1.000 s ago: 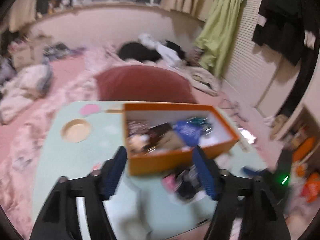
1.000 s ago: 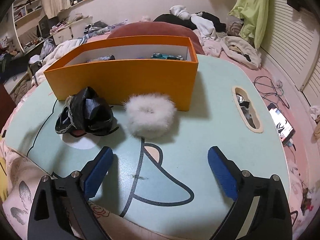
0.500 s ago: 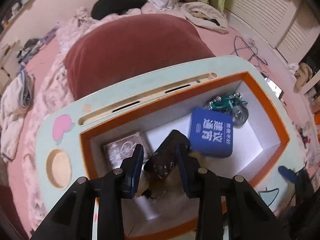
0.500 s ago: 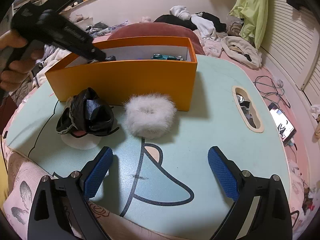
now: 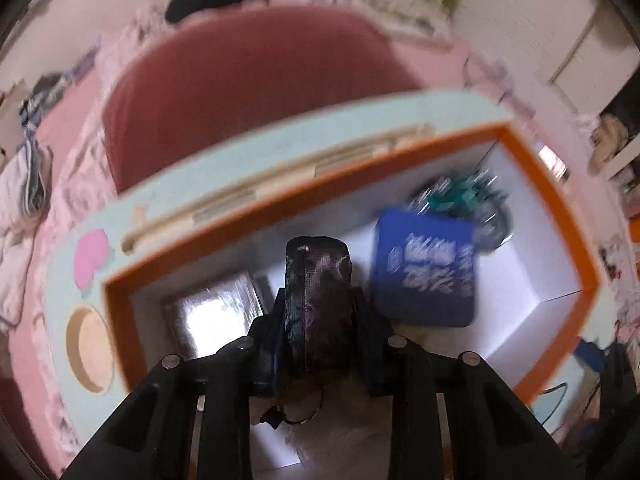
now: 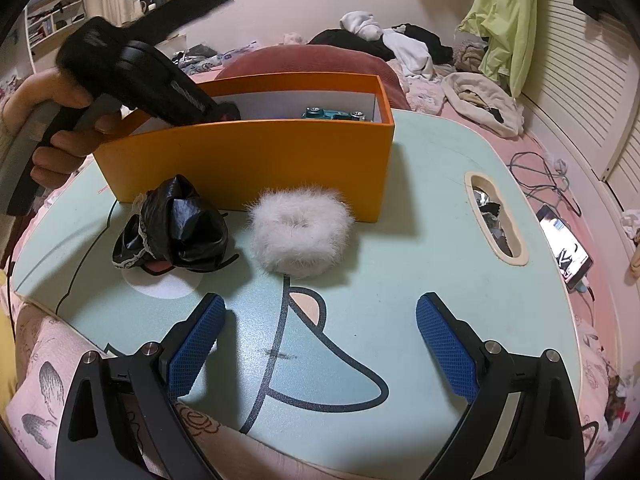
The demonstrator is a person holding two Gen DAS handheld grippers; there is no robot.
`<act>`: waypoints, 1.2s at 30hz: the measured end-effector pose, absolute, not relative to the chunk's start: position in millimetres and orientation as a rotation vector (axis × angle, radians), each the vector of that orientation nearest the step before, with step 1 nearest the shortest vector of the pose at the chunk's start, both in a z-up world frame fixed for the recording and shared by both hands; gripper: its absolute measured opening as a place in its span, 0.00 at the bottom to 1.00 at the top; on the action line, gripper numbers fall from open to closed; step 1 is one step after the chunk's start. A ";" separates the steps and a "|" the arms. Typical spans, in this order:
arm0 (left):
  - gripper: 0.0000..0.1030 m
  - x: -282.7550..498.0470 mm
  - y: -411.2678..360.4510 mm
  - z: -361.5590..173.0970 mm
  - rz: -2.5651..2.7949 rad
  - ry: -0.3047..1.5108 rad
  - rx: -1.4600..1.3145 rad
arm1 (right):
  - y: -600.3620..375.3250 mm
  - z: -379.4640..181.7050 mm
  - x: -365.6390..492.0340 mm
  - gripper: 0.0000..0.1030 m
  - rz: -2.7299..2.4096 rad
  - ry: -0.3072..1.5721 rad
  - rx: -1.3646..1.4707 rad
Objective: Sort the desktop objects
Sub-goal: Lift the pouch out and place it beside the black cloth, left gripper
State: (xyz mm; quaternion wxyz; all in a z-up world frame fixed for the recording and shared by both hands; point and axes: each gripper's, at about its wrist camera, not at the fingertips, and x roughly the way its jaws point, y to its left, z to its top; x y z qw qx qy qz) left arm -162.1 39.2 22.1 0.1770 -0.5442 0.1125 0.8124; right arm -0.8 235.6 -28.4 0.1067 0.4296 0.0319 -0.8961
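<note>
Your right tongs (image 6: 316,344) hang over the near part of the bench (image 6: 400,280), wide apart, with nothing between them. Just past them lie a black bag (image 6: 176,228) and a white fluffy ring (image 6: 302,234), both touching the bench and close to the front wall of the orange box (image 6: 248,164). They are not sorted yet. If you drop the right tongs fast, you could push the fluffy ring flat or bump the box.

Your left tongs (image 5: 320,312) are down inside the box, pressed tight on a dark pouch (image 5: 318,280). The picture there is blurry, so I cannot tell how much of the pouch sits between the pads. A soft pouch can slip out if you swing it quickly. A loose ring (image 5: 296,412) hangs under it, and that could catch on the box rim when you lift.

Right beside the pouch are a shiny packet (image 5: 212,316) and a blue pad (image 5: 428,272), with a green toy car (image 5: 460,200) farther back. If you pull the pouch sideways, you could drag or knock these. Lift it straight up and slowly.

Beyond the bench is a red cushion (image 6: 312,60). A dropped thing could roll off that way.
</note>
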 end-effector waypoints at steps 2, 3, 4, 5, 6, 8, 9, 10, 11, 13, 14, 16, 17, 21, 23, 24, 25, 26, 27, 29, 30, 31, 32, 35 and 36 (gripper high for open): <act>0.25 -147.5 29.5 47.6 2.358 0.235 -1.399 | 235.4 -28.2 -1.0 0.94 -2.639 0.094 1.265; 0.25 -139.0 22.8 62.0 2.395 0.186 -1.328 | 235.5 -28.3 -1.1 0.94 -2.639 0.094 1.266; 0.25 -129.4 14.7 76.9 2.439 0.133 -1.253 | 235.2 -28.3 -1.0 0.94 -2.639 0.096 1.266; 0.25 -115.5 3.2 93.6 2.494 0.059 -1.169 | 235.9 -28.4 -1.1 0.94 -2.639 0.096 1.265; 0.25 -104.6 -5.4 103.7 2.525 0.002 -1.115 | 236.0 -28.3 -1.1 0.94 -2.639 0.094 1.265; 0.25 -82.7 -24.1 119.3 2.544 -0.115 -1.049 | 235.8 -28.3 -0.9 0.94 -2.639 0.095 1.265; 0.25 -66.9 -31.8 120.5 2.539 -0.152 -1.062 | 235.9 -28.3 -1.0 0.94 -2.639 0.095 1.265; 0.25 -56.9 -35.5 119.4 2.532 -0.155 -1.093 | 235.6 -28.2 -1.2 0.94 -2.638 0.095 1.265; 0.25 -46.8 -38.1 114.6 2.520 -0.140 -1.134 | 235.5 -28.1 -1.1 0.94 -2.639 0.095 1.265; 0.25 -28.0 -41.4 97.2 2.479 -0.143 -1.215 | 235.5 -28.1 -1.2 0.94 -2.639 0.096 1.265; 0.25 -21.0 -42.5 83.1 2.443 -0.164 -1.268 | 234.9 -28.3 -1.2 0.94 -2.639 0.097 1.265; 0.25 -14.0 -42.6 57.5 2.401 -0.176 -1.345 | 234.5 -28.4 -1.4 0.94 -2.640 0.099 1.267; 0.25 -12.2 -41.1 46.8 2.412 -0.164 -1.372 | 234.5 -28.6 -1.6 0.94 -2.640 0.100 1.267; 0.25 -10.9 -25.9 18.6 2.394 -0.122 -1.437 | 234.2 -28.7 -1.5 0.94 -2.640 0.101 1.267; 0.29 -10.2 -18.7 14.3 2.400 -0.122 -1.422 | 234.7 -28.8 -1.3 0.94 -2.641 0.102 1.266; 0.33 -9.5 -19.8 13.5 2.421 -0.129 -1.405 | 235.2 -28.8 -1.3 0.94 -2.641 0.101 1.266; 0.43 -7.3 -20.2 15.2 2.446 -0.136 -1.382 | 234.4 -28.9 -1.1 0.94 -2.641 0.102 1.266; 0.58 -4.8 -23.1 17.7 2.467 -0.141 -1.350 | 234.4 -28.9 -1.1 0.94 -2.641 0.102 1.266; 0.64 -1.0 -25.4 21.3 2.481 -0.144 -1.320 | 234.0 -28.9 -1.1 0.94 -2.641 0.102 1.267; 0.77 9.1 -31.2 28.5 2.501 -0.130 -1.260 | 233.8 -28.8 -1.1 0.94 -2.642 0.103 1.267; 0.80 12.8 -33.4 29.9 2.509 -0.117 -1.248 | 233.9 -28.8 -1.1 0.94 -2.642 0.103 1.267; 0.85 18.5 -35.6 29.8 2.520 -0.098 -1.239 | 233.9 -28.8 -1.2 0.94 -2.642 0.103 1.267; 0.89 23.5 -36.6 29.1 2.529 -0.075 -1.232 | 234.1 -28.8 -1.2 0.94 -2.642 0.104 1.267; 0.95 34.8 -35.0 14.8 2.522 0.022 -1.232 | 233.8 -28.9 -1.1 0.94 -2.642 0.103 1.267; 0.95 34.3 -31.2 6.8 2.509 0.066 -1.253 | 233.9 -28.9 -1.1 0.94 -2.643 0.104 1.267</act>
